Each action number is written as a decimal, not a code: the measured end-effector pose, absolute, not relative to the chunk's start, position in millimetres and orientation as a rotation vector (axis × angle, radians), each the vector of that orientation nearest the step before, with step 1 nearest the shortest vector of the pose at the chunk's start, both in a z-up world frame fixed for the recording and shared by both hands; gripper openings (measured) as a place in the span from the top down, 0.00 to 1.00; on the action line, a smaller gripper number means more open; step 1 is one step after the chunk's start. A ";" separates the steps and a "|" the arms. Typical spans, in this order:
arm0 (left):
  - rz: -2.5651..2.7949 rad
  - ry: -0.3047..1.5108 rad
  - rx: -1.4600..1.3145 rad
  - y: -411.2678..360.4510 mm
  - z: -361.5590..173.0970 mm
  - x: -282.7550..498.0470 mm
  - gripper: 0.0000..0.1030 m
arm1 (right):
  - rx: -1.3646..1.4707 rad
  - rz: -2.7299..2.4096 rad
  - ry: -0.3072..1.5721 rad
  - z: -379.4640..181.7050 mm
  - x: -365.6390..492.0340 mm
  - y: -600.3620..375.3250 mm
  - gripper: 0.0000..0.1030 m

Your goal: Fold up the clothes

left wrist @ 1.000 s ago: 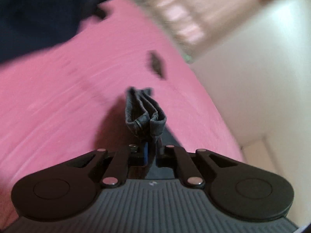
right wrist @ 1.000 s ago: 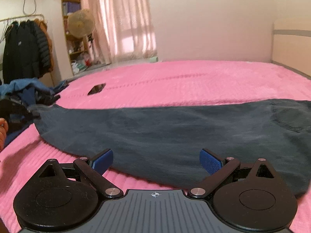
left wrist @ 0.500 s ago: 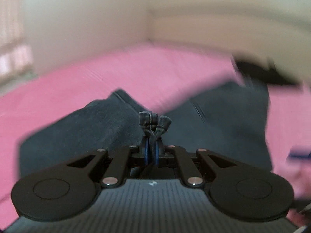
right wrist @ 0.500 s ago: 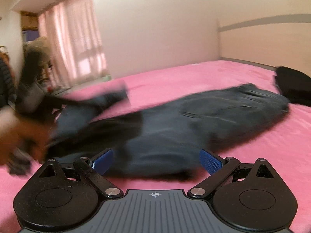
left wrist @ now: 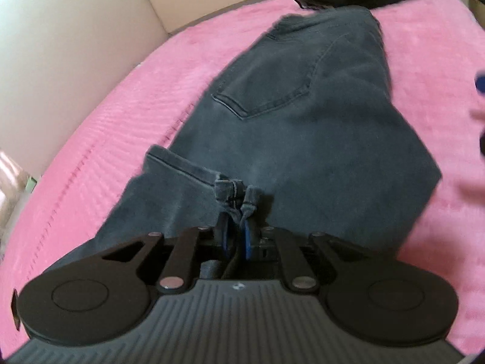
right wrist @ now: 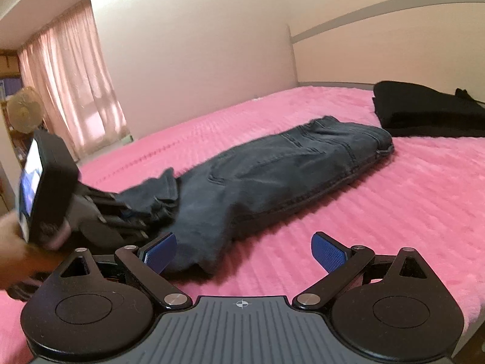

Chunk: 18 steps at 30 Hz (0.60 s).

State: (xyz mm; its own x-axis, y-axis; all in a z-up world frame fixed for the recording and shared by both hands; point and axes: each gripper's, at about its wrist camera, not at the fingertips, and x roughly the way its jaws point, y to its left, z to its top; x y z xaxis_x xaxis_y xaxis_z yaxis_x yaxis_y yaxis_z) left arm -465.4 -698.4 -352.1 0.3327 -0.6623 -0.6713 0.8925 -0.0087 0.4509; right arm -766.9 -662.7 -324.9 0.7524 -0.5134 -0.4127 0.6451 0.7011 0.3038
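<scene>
So: dark jeans (left wrist: 303, 115) lie across the pink bedspread (left wrist: 121, 112), waistband end far from the left wrist cam, back pocket (left wrist: 266, 85) facing up. Leg end is doubled back over the upper part, hem sitting just short of the pocket. Left gripper (left wrist: 238, 230) is pressed together on the bunched hem (left wrist: 235, 195); blue pads barely show w/ the cloth pinched between them. Fold itself lies under and behind that gripper, near the bottom of the left view.

From the right wrist cam the same jeans (right wrist: 288, 163) run diagonally across the bedspread (right wrist: 409, 200), waistband toward the far right. Left gripper (right wrist: 145, 212) shows at the left edge, blurred, w/ a hand (right wrist: 12, 242) around its grip and a lit screen on its back. Right gripper (right wrist: 242, 253) is spread wide, holding nothing, low over the bedspread just beside the near folded edge; its left pad (right wrist: 159, 253) sits in front of the denim, can't tell if touching.

Folded black garment (right wrist: 424, 112) lies beyond the waistband, close to it. Pink curtains (right wrist: 69, 85) and a fan (right wrist: 22, 113) are at the far left.
</scene>
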 end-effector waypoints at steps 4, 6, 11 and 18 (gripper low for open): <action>-1.299 0.344 0.902 -670.5 -340.1 -459.9 0.82 | 0.441 -0.635 0.293 -314.4 -764.0 -661.7 0.05; -1.320 0.342 0.815 -637.6 -321.6 -454.1 0.78 | 0.429 -0.609 0.294 -309.1 -756.3 -660.2 0.05; -1.179 0.359 0.626 -563.4 -288.5 -395.9 0.76 | 0.341 -0.509 0.334 -294.9 -712.0 -648.4 0.05; -1.069 0.553 0.355 -519.2 -289.0 -266.9 0.81 | 0.269 -0.244 0.366 -284.6 -606.5 -639.0 0.06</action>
State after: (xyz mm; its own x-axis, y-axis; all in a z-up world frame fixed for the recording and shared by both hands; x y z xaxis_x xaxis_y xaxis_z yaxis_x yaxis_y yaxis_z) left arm -266.9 -519.1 -289.0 0.3662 -0.7234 -0.5853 0.8955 0.4450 0.0102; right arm -606.5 -639.0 -284.6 0.9055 -0.1851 -0.3818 0.2813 0.9355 0.2136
